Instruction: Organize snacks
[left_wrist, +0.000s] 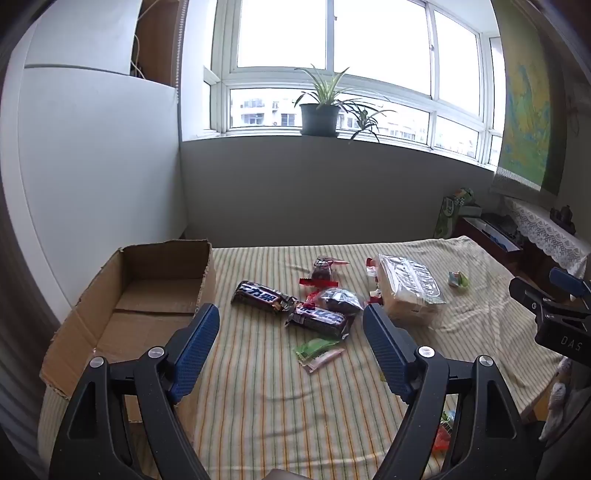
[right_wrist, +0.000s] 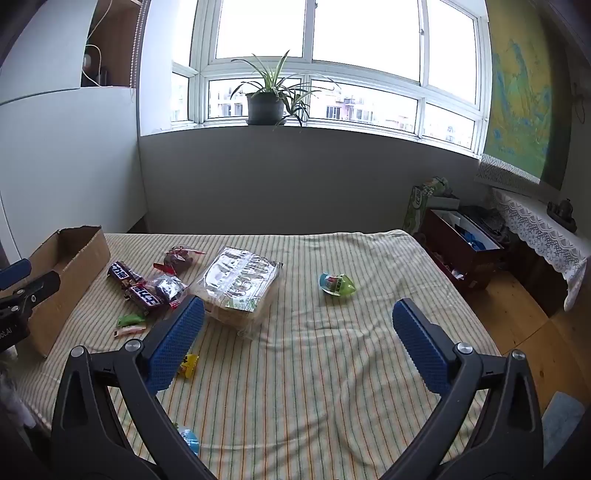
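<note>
Our left tool (left_wrist: 290, 317) fills the bottom of the left wrist view, its blue fingers (left_wrist: 195, 350) spread wide with nothing between them, hovering above the striped cloth (left_wrist: 258, 398) on the counter. At centre left we see the cardboard box (left_wrist: 147, 295), open-topped with nothing visible inside. Just right of it lie two dark candy bars (left_wrist: 260, 296), then two clear wraps with red ends (left_wrist: 325, 271) and a green packet (left_wrist: 319, 350) lower down. Right of centre sits the clear bag of crackers (left_wrist: 410, 291), with a small green sweet (left_wrist: 458, 278) beyond it. Our right tool (left_wrist: 546, 314) pokes in at the right edge.

In the right wrist view, our right tool (right_wrist: 297, 317) is likewise wide open and holds nothing. We see the cracker bag (right_wrist: 240, 288) at centre left, partly behind the left finger, the candy bars (right_wrist: 135, 286) further left beside the box (right_wrist: 70, 266), and the green sweet (right_wrist: 336, 285) alone at centre. A yellow wrapper (right_wrist: 188, 365) peeks out by the left finger.
</note>
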